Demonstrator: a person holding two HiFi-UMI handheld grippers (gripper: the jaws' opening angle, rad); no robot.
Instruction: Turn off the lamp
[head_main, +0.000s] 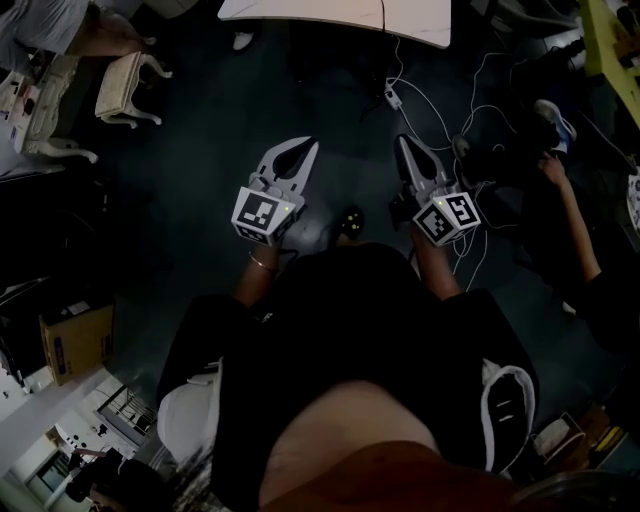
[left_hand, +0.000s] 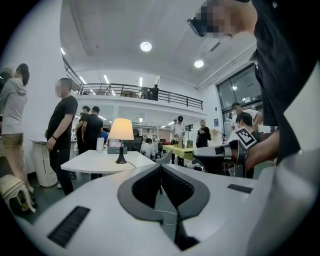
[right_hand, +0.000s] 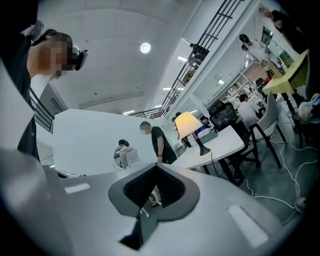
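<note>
One lit lamp (left_hand: 121, 131) stands on the single white worktop (left_hand: 95, 162), well apart from two grippers held over the floor, the left hand-held gripper (left_hand: 161, 169) and the right hand-held gripper (right_hand: 156, 167), each with jaws closed together and empty.

The white table (left_hand: 95, 161), ahead-left of the left tongs (left_hand: 161, 169) and ahead-right of the right tongs (right_hand: 156, 167), carries a lit lamp (left_hand: 121, 131), a grey box (left_hand: 116, 149) and a white cup (left_hand: 100, 144), while white cables (head_main: 432, 103) lie on the dark floor (head_main: 200, 140) beyond both tips.
</note>
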